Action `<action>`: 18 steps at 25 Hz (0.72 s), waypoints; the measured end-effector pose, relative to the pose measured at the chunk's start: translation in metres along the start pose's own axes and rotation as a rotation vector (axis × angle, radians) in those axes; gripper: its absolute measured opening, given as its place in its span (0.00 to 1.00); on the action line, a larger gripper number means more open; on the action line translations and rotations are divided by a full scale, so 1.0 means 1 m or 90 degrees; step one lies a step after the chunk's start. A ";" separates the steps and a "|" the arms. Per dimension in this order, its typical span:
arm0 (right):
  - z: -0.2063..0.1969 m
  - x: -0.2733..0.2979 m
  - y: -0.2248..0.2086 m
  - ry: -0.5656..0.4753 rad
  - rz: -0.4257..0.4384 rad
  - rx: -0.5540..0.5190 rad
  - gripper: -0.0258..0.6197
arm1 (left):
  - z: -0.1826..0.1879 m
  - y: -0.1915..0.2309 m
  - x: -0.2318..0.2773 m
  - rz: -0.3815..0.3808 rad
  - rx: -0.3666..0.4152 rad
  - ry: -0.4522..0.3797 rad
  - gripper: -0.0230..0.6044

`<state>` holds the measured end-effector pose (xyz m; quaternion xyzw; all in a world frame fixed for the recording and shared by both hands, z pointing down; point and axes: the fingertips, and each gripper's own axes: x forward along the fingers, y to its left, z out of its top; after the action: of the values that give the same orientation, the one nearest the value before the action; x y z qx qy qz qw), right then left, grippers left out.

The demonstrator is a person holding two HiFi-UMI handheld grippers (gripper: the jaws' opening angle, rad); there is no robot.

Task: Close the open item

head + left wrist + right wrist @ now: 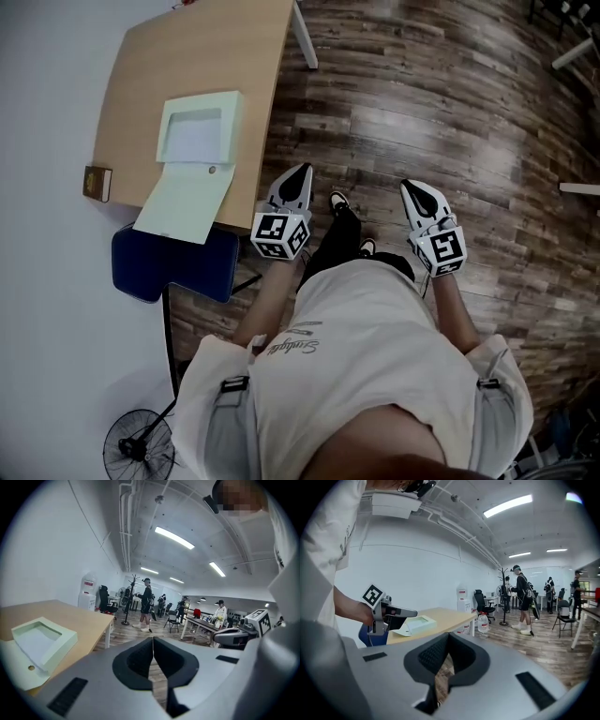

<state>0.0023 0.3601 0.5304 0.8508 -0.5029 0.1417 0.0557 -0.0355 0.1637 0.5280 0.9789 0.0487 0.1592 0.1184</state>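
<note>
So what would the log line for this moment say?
stage: not started | box: open on table, lid hanging over edge | left gripper: jaws shut, empty, beside table | right gripper: jaws shut, empty, over floor

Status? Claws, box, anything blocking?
Left claw and right claw shut, empty, beside the table. Box on table, lid open flat over the edge. Nothing in the way.

left of the left gripper (302, 172) we see a pale mint-green box (199, 129) on a light tan wood table (150, 66) — a navy blue chair (173, 264) near it. the left gripper and the right gripper (410, 187) carry black-and-white square markers, over a dark brown plank floor (422, 103).
</note>
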 end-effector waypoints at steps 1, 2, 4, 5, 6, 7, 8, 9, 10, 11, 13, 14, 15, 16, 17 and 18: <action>0.008 0.008 -0.006 0.000 0.000 -0.005 0.03 | 0.008 0.004 0.009 -0.004 0.001 -0.006 0.06; 0.016 0.017 -0.012 0.000 0.001 -0.011 0.03 | 0.017 0.008 0.017 -0.010 0.005 -0.013 0.06; 0.031 0.039 -0.018 -0.001 0.007 -0.024 0.03 | 0.032 0.020 0.031 -0.016 0.020 -0.019 0.06; 0.039 0.052 -0.020 -0.005 0.010 -0.027 0.03 | 0.039 0.028 0.037 -0.016 0.030 -0.020 0.06; 0.048 0.065 -0.021 -0.010 0.013 -0.029 0.03 | 0.044 0.036 0.041 -0.015 0.044 -0.021 0.06; 0.056 0.079 -0.021 -0.016 0.018 -0.030 0.03 | 0.050 0.043 0.045 -0.013 0.065 -0.022 0.06; 0.064 0.092 -0.021 -0.023 0.025 -0.032 0.03 | 0.054 0.049 0.049 -0.012 0.087 -0.022 0.06; 0.071 0.106 -0.021 -0.030 0.033 -0.035 0.03 | 0.060 0.055 0.052 -0.011 0.102 -0.025 0.06; 0.077 0.120 -0.022 -0.035 0.042 -0.038 0.03 | 0.065 0.061 0.056 -0.010 0.106 -0.031 0.06; 0.081 0.134 -0.024 -0.038 0.050 -0.040 0.03 | 0.071 0.069 0.060 -0.005 0.102 -0.037 0.06; 0.086 0.159 -0.026 -0.035 0.070 -0.042 0.03 | 0.077 0.086 0.065 0.013 0.083 -0.044 0.06; 0.088 0.169 -0.026 -0.031 0.081 -0.045 0.03 | 0.079 0.095 0.066 0.024 0.072 -0.046 0.06; 0.091 0.179 -0.025 -0.028 0.095 -0.050 0.03 | 0.082 0.104 0.065 0.036 0.062 -0.049 0.06; 0.095 0.190 -0.024 -0.027 0.110 -0.057 0.03 | 0.085 0.112 0.065 0.049 0.057 -0.051 0.06; 0.099 0.201 -0.024 -0.026 0.126 -0.065 0.03 | 0.088 0.120 0.065 0.064 0.062 -0.050 0.06; 0.102 0.212 -0.023 -0.025 0.143 -0.071 0.03 | 0.090 0.127 0.064 0.081 0.077 -0.046 0.06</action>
<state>0.1380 0.1688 0.4974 0.7875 -0.6029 0.1022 0.0770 0.0619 0.0298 0.4959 0.9904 -0.0086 0.1281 0.0507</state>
